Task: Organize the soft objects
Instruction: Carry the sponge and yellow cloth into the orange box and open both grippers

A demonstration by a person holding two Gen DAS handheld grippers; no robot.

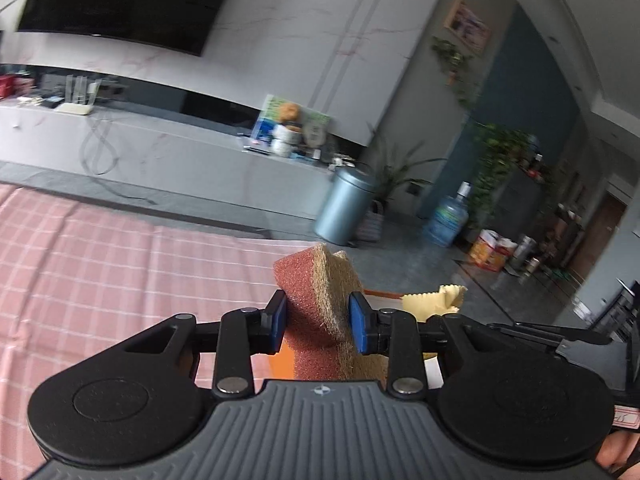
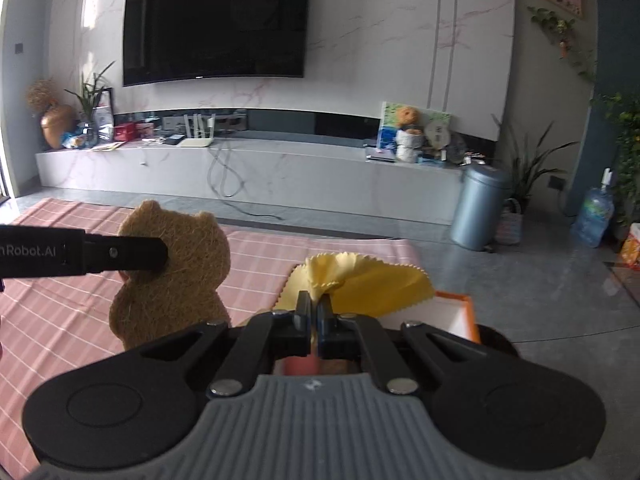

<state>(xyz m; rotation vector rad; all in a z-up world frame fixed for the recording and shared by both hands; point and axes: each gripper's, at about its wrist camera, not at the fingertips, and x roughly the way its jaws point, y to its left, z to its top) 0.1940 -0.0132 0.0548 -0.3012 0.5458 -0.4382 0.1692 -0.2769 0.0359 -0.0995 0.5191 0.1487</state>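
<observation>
My left gripper is shut on a bear-shaped sponge, reddish foam on one face and tan fibre on the other, held up above the pink checked cloth. In the right wrist view the same sponge shows its tan face at the left, with the left gripper's finger across it. My right gripper is shut on a yellow cloth with zigzag edges, which fans out above the pads. That yellow cloth peeks in at the right of the left wrist view.
An orange-rimmed white box lies at the table's right edge under the yellow cloth. Beyond the table are grey floor, a long TV bench, a blue-grey bin and a water bottle.
</observation>
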